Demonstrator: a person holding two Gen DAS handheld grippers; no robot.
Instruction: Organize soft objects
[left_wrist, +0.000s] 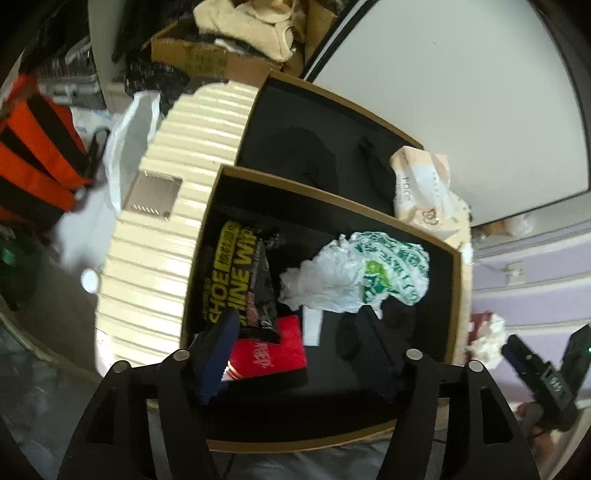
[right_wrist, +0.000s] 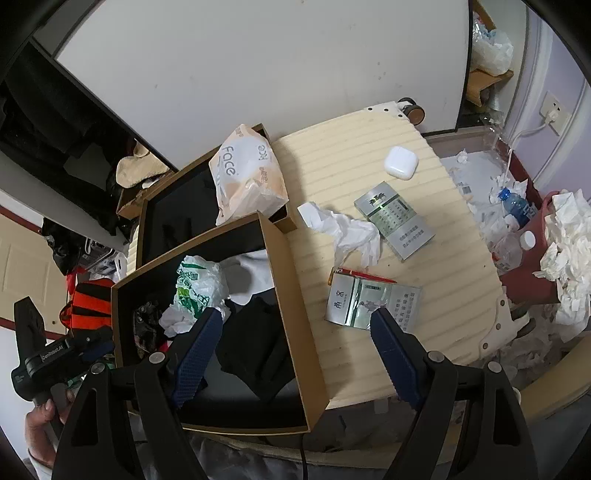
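A cardboard box with a black inside (left_wrist: 456, 295) (right_wrist: 291, 288) lies on a cream ribbed suitcase (left_wrist: 155, 221) (right_wrist: 406, 206). In it lie a crumpled white-and-green plastic bag (left_wrist: 354, 273) (right_wrist: 199, 284), black cloth (left_wrist: 365, 332) (right_wrist: 258, 343), a shoe-wipes pack (left_wrist: 236, 273) and a red pack (left_wrist: 273, 350). My left gripper (left_wrist: 301, 339) is open and empty above the box. My right gripper (right_wrist: 295, 328) is open and empty over the box's right wall. A crumpled white tissue (right_wrist: 351, 232) lies on the suitcase. A face-tissue pack (left_wrist: 421, 188) (right_wrist: 247, 177) rests on a second box (left_wrist: 332, 96) (right_wrist: 166, 206) behind.
On the suitcase lie two flat cartons (right_wrist: 373, 302) (right_wrist: 395, 221) and a white earbud case (right_wrist: 400, 162). A red bin (right_wrist: 532, 273) with crumpled tissues and a water bottle (right_wrist: 517, 206) stand at right. An orange-and-black bag (left_wrist: 33, 155) is at left. A white panel (right_wrist: 258, 66) stands behind.
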